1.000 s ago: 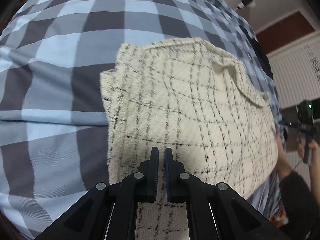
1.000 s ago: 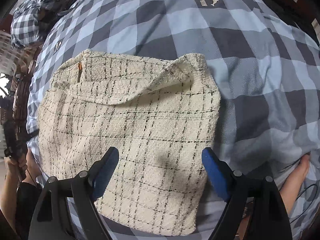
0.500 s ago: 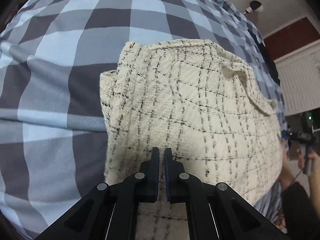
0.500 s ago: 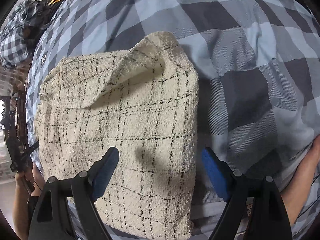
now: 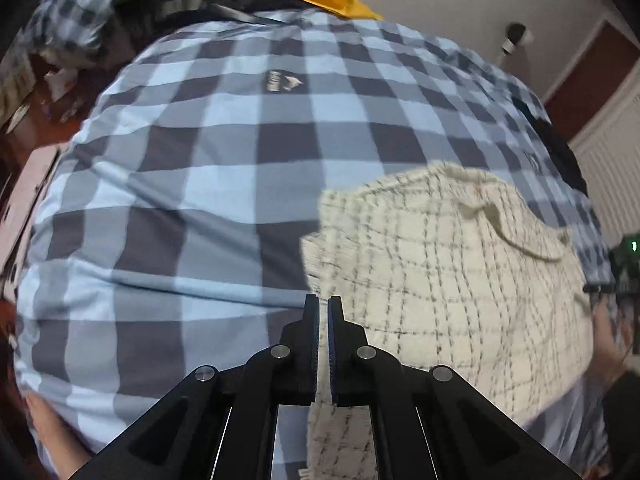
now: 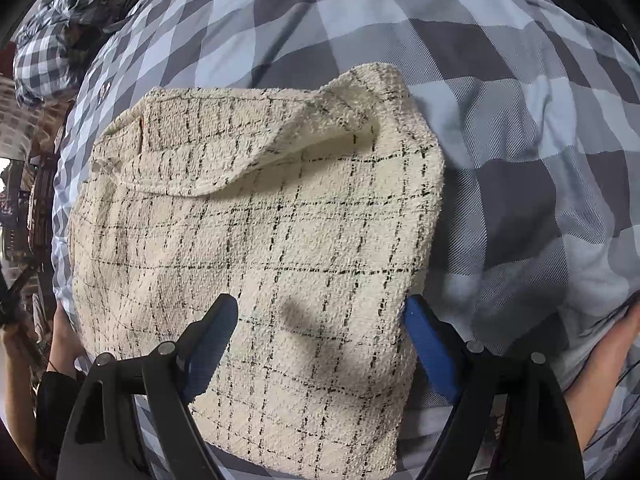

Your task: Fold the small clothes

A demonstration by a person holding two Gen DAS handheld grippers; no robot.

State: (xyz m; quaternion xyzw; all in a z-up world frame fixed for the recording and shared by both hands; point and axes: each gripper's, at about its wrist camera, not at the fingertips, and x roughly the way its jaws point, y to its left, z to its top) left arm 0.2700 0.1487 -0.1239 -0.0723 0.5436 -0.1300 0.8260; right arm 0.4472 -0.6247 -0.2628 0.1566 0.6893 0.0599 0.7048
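Observation:
A cream tweed garment (image 5: pixel 440 272) with thin black checks lies folded on the blue-and-grey checked bed cover (image 5: pixel 180 160). My left gripper (image 5: pixel 323 300) hangs above the garment's left edge, jaws shut, with no cloth showing between the tips. In the right wrist view the garment (image 6: pixel 260 240) fills the middle, and a flap of it is turned over near its far edge. My right gripper (image 6: pixel 320 308) stands open over the garment's near part. Its left finger is above the cloth and its right finger is at the garment's right edge.
The checked cover (image 6: pixel 520 120) spreads wide on the far side and to the right. A heap of checked cloth (image 6: pixel 44 52) and a yellow object (image 5: pixel 328 0) lie at the bed's far end. A bare limb (image 6: pixel 612 344) rests at the right, and the person's hand (image 5: pixel 608 344) shows at the right edge.
The left gripper has risen and swung left, off the middle of the garment to its left edge, so more of the bed shows. The right gripper has stayed open over the garment.

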